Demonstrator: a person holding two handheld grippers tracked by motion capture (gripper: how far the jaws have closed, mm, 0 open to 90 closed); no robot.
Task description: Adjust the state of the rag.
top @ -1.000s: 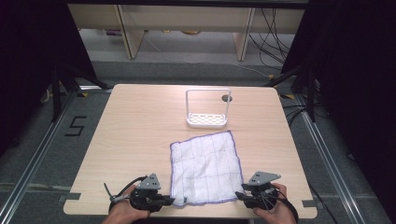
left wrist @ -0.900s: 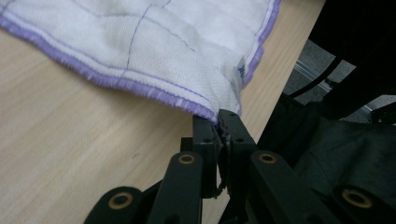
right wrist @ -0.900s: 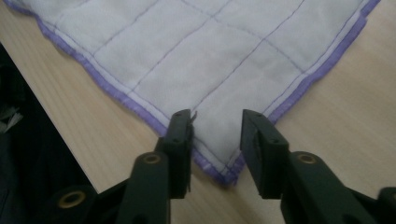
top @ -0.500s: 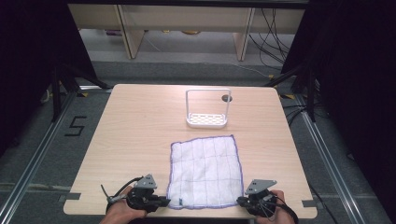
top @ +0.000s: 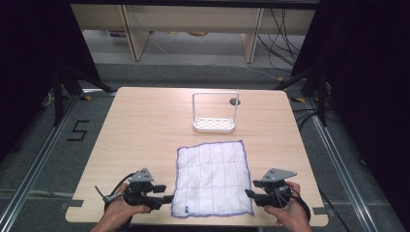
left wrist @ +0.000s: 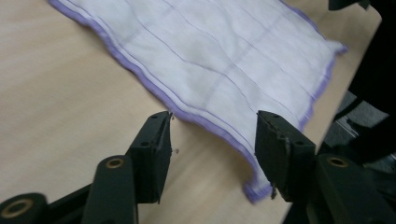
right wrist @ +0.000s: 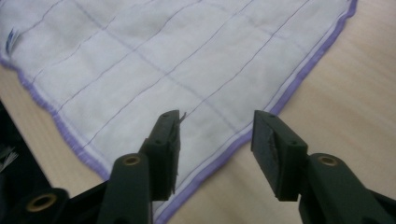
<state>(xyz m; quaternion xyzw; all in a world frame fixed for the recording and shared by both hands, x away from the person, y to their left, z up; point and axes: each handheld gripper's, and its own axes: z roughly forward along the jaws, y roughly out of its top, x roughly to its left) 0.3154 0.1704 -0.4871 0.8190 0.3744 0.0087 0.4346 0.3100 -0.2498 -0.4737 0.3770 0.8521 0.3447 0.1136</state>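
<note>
The wooden table (top: 145, 130) is the biggest thing here, and I take the white cloth (top: 212, 179) with its purple hem as the landmark. The cloth lies flat on the near half of the table, its near edge almost at the table edge. Beyond the cloth, well apart from it, stands a white rack (top: 214, 113) with a perforated base.

The left gripper (top: 164, 198) is just beside the near left corner of the cloth, and the right gripper (top: 249, 195) is just beside the near right corner. In both gripper views the jaws stand apart with the purple hem between them, so both are released and grasp nothing yet.

In my judgement, the risk is a bad grasp: the hem lies flat on the wood, so a jaw may slide over it and catch only the table. If one side catches and the other not, the cloth could twist or slip off the near edge.

A small blue label (top: 186, 209) sits near the left corner of the cloth; its writing is too small to read. On the floor, left of the table, a mark "5" (top: 79, 131) is readable.
</note>
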